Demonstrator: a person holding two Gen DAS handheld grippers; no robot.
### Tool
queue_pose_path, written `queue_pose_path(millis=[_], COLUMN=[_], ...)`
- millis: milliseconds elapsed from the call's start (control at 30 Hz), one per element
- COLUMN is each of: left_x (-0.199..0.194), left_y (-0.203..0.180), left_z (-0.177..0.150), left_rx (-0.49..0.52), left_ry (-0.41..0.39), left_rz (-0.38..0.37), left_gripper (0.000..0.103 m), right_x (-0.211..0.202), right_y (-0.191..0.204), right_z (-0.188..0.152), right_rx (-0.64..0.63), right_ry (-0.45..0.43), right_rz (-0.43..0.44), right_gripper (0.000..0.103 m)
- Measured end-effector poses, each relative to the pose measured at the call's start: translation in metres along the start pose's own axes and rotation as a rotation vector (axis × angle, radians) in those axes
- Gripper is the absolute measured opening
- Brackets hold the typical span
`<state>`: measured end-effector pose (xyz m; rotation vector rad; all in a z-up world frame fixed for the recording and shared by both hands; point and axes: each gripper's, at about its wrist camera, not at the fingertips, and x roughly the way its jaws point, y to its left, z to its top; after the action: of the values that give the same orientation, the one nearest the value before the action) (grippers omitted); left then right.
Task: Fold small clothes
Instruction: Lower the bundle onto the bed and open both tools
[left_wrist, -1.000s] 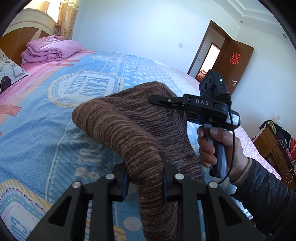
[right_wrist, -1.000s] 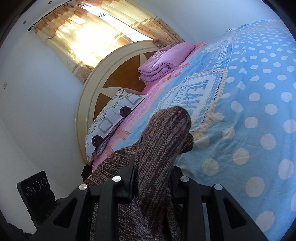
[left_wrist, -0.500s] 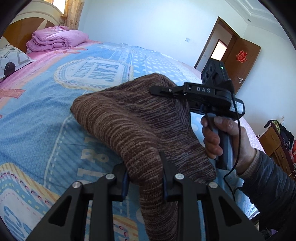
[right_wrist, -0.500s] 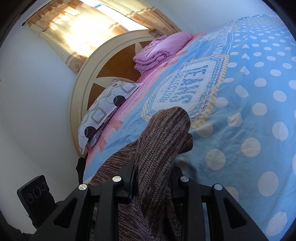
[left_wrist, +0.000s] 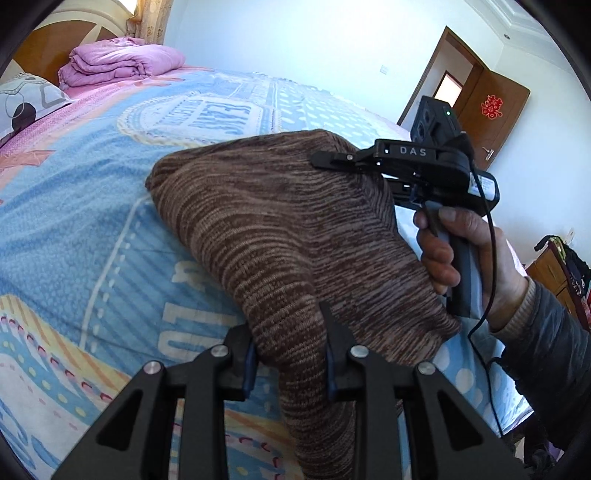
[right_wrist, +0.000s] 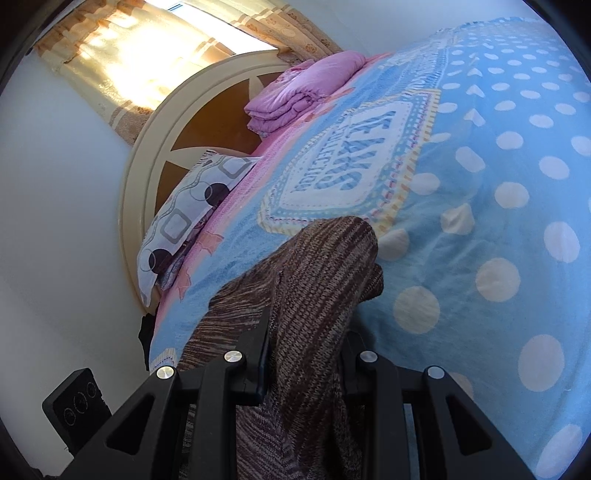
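Both grippers are coming down together now, and the brown knit garment (left_wrist: 280, 229) comes down with them. A second back it hung higher over the bedspread (left_wrist: 74, 229); now the bed's printed badge (left_wrist: 207, 116) fills more of the left wrist view and the fabric's far fold sags close to the cover, possibly brushing it, though I cannot tell contact for certain.

Starting at the left: the left gripper (left_wrist: 288, 354) has its jaws clamped on a bunched edge of the knit, pads pressed in on both sides, the same hold as a moment ago. The cloth drapes between the two tools like a hammock, over the near part of the bed, well short of the headboard end where a folded pink quilt (left_wrist: 122, 62) and a patterned pillow (left_wrist: 26, 107) lie.

Over to the right: the right gripper (right_wrist: 306, 354), held in a hand (left_wrist: 458, 251), is likewise closed on its own bunch of knit, grip unchanged.

My read is that this is the lay-down, getting the garment flat on the bedspread before any fold; folding proper looks not yet done.

Containers? None in view, nothing holding anything, just the bed carrying the lot.
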<state>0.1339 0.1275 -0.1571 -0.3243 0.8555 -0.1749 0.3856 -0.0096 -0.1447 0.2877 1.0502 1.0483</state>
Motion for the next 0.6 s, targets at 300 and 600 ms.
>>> queue_pose_path(millis=[300, 600], left_x=[-0.018, -0.039], left_y=[-0.008, 0.002], left_z=[-0.010, 0.005], left_rx=[0.028, 0.041], left_ry=[-0.028, -0.189], left_rz=[0.095, 0.283], left_gripper=[0.055, 0.088], right_x=[-0.002, -0.050], right_y=[-0.008, 0.058], right_z=[-0.005, -0.035], right_rx=[0.000, -0.191], right_ry=[-0.004, -0.121], right_rz=[-0.132, -0.108], right_gripper=[0.035, 0.054])
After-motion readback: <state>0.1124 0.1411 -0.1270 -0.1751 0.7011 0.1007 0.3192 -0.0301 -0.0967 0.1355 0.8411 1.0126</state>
